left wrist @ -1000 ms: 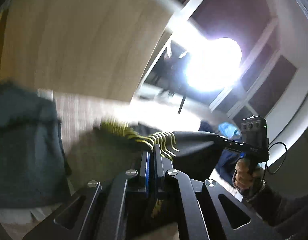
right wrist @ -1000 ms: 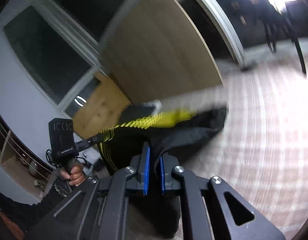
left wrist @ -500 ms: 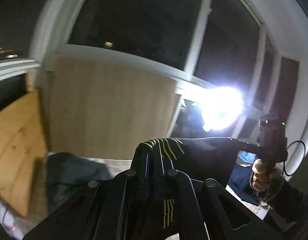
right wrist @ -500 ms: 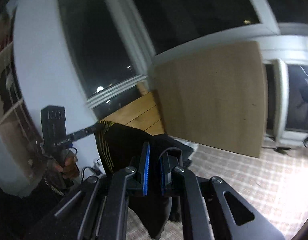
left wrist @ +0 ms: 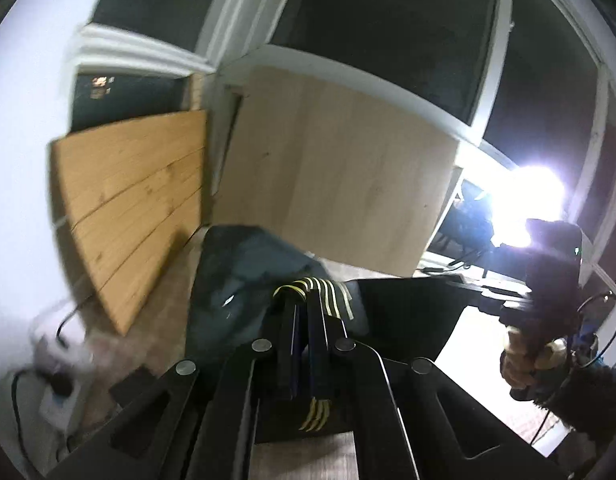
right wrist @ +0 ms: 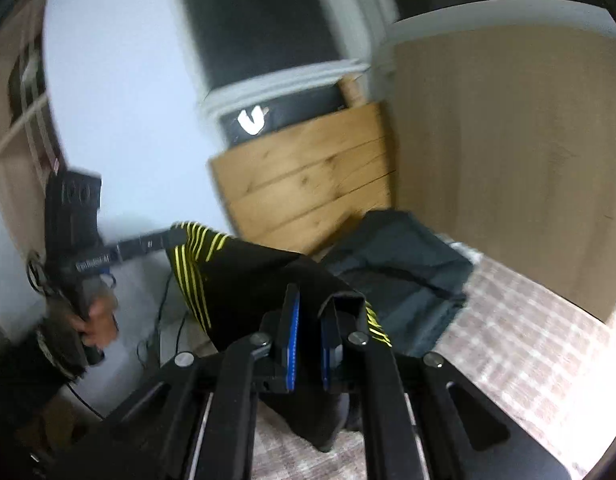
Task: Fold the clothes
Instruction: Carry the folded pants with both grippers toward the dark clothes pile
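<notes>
**Black striped garment held up between both grippers**

Left gripper (left wrist: 302, 312): blue-padded fingers drawn close together, pinching the yellow-striped edge of a black garment (left wrist: 404, 308). Cloth wraps over the fingertips; more of it hangs below the jaws, stripes showing again there.

Right gripper (right wrist: 308, 320): fingers narrow, with a fold of the same black garment (right wrist: 248, 276) draped over and between them. Grip looks firm, though cloth hides the pad contact.

Garment is off the floor, stretched sideways between the two tools. From the right wrist view, the left gripper clamps the striped corner at far left, with the person's left hand (right wrist: 96, 316) on its handle. From the left wrist view, the right hand (left wrist: 524, 364) grips the other tool at far right, dark sleeve behind it.

Surroundings: a dark grey-blue garment (right wrist: 404, 264) lies crumpled on the checked floor covering (right wrist: 508, 340), beside a pale wooden panel (left wrist: 340, 176) and a leaning plank board (left wrist: 136, 204). Bright lamp glare (left wrist: 528, 196) at right washes out detail. Dark window panes above. Cables and a white plug block (left wrist: 56, 392) at lower left, blurred.
</notes>
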Demonstrator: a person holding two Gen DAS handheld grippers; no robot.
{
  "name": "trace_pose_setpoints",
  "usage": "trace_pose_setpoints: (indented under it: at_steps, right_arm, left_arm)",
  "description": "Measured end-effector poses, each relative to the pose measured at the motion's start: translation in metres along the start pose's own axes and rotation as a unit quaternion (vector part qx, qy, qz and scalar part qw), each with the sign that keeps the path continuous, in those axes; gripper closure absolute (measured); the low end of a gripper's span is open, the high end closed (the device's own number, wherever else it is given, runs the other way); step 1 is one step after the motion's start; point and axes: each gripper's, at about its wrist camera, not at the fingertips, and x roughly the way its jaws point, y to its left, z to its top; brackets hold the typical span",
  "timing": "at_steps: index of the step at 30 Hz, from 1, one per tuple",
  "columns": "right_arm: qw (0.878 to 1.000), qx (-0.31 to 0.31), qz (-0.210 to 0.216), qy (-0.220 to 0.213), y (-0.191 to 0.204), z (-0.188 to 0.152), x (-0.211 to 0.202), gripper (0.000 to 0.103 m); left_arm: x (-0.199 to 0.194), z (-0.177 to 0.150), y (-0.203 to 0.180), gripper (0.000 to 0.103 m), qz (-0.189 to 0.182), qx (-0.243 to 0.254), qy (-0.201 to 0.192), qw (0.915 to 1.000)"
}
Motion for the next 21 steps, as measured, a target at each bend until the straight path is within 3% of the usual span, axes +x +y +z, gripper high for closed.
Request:
trace_pose_setpoints:
  at_steps: [4, 13, 17, 21]
  right_arm:
    - [0.998, -0.052, 0.025, 0.030, 0.039, -0.022, 0.033, 0.094]
    - [0.991, -0.094, 0.078, 0.062, 0.092, -0.073, 0.059, 0.094]
    - [0.990, -0.085, 0.082, 0.076, 0.095, -0.075, 0.072, 0.094]
    - [0.994, -0.047, 0.088, 0.050, 0.080, -0.037, 0.071, 0.095]
  left_arm:
    - [-0.017, -0.029, 0.003, 0.101, 0.015, -0.015, -0.005, 0.9998]
    - [-0.055, -0.112, 0.002, 0.101, 0.044, -0.063, -0.022, 0.9968]
    - [-0.055, -0.113, 0.014, 0.101, 0.052, -0.079, -0.013, 0.9954]
    - [-0.070, -0.080, 0.016, 0.101, 0.056, -0.047, -0.037, 0.9966]
